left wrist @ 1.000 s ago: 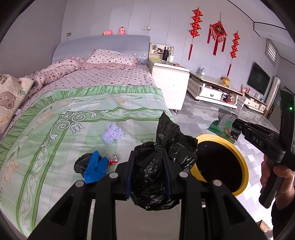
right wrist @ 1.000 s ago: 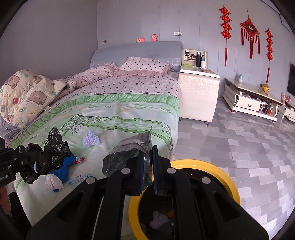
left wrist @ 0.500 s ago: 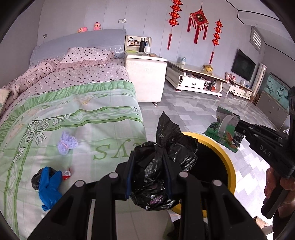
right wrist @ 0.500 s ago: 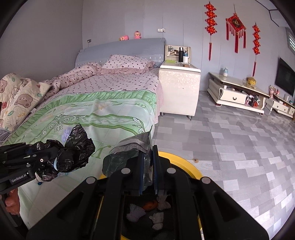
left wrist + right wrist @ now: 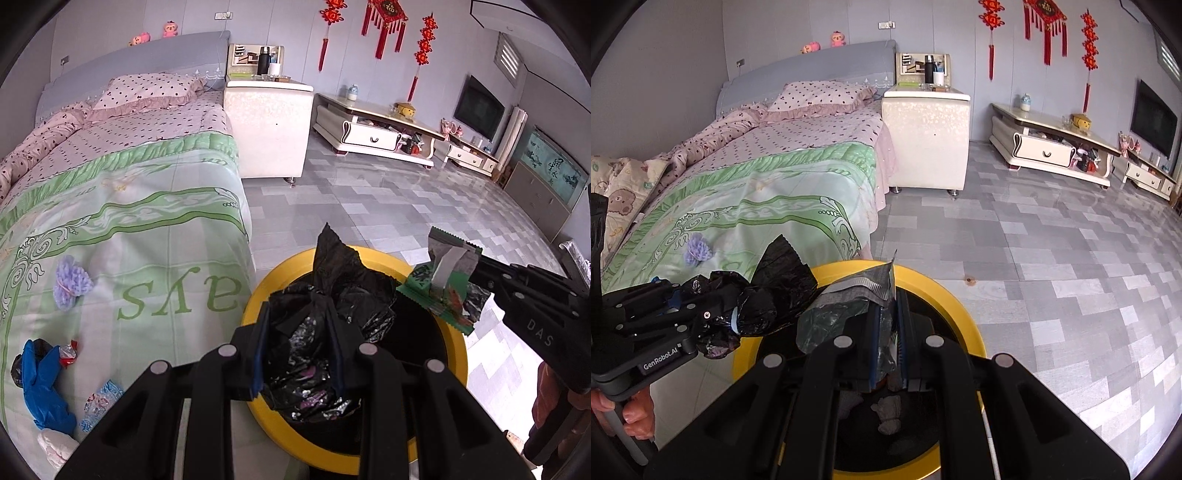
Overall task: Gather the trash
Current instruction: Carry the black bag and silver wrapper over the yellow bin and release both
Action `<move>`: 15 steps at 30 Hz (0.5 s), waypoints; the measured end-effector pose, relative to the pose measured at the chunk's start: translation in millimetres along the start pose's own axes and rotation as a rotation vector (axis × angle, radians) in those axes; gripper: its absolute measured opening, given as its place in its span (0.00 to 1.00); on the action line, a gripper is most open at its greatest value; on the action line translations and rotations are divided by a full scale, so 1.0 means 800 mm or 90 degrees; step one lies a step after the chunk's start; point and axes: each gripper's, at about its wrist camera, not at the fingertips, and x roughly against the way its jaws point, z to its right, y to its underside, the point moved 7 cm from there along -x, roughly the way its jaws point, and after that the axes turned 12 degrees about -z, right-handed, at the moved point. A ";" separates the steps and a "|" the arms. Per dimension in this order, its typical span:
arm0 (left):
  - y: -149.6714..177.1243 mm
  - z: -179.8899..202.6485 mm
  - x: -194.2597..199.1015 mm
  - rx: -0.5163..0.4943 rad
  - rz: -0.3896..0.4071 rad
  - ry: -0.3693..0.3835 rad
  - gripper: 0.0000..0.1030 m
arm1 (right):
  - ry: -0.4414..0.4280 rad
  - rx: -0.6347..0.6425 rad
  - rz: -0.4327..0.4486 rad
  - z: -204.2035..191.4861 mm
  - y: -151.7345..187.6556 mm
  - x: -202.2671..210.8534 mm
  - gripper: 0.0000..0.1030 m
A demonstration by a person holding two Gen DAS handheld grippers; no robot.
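The left gripper (image 5: 299,343) clamped a crumpled black bag (image 5: 325,332) above the open mouth of the yellow-rimmed bin (image 5: 258,291). The right gripper (image 5: 888,343), jaws nearly together, pinched a green snack wrapper (image 5: 846,302) over the same bin. A blue glove (image 5: 40,384) lay on the bed (image 5: 147,206).

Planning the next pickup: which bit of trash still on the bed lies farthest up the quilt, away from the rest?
The purple tuft. It sits alone on the green quilt, while the blue glove, red wrapper and patterned wrapper cluster by the near edge.
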 end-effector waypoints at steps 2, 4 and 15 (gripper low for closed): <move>-0.001 0.003 -0.007 -0.004 -0.005 -0.004 0.25 | 0.003 0.001 -0.013 0.002 0.001 -0.006 0.08; 0.000 0.006 -0.012 -0.002 -0.011 0.000 0.25 | 0.011 -0.005 -0.017 0.007 0.003 -0.010 0.09; 0.001 0.007 -0.017 0.011 -0.022 -0.003 0.44 | 0.018 -0.033 -0.033 0.021 0.010 -0.013 0.33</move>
